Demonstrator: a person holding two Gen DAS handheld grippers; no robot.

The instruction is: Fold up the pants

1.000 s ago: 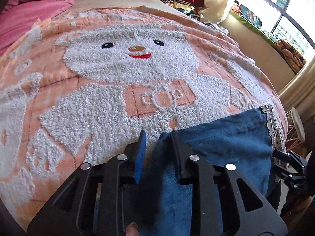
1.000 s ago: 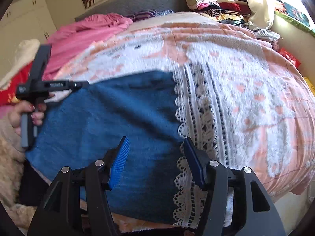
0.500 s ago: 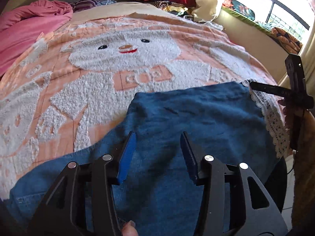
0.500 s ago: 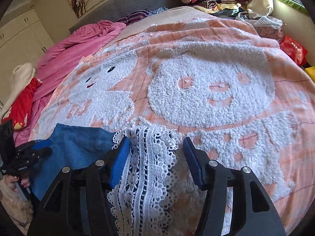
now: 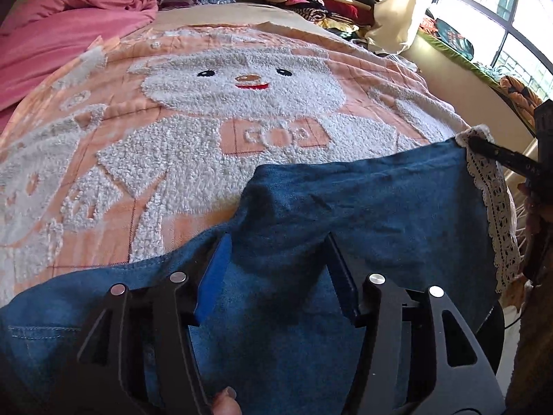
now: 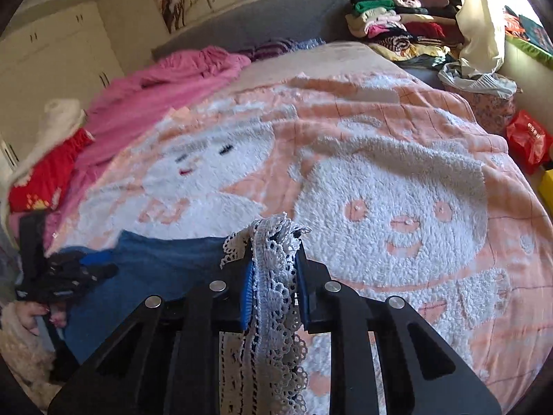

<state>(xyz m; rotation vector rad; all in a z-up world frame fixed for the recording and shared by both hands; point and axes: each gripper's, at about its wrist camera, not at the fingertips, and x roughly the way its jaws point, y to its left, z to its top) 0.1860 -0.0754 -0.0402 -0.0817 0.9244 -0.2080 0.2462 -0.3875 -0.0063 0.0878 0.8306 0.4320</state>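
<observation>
Over the pants (image 5: 363, 207), right gripper (image 6: 273, 287) fingers apparently pinch lace (image 6: 276, 311).

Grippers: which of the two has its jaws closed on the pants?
The right gripper: its jaws, which have just been closing, pinch the white lace hem of the blue pants. The left gripper stands open over the denim, having just been opening.

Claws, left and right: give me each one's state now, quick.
Left claw: open, has just been opening, over the blue pants, gripping nothing.
Right claw: has just closed on the pants' white lace hem.
</observation>
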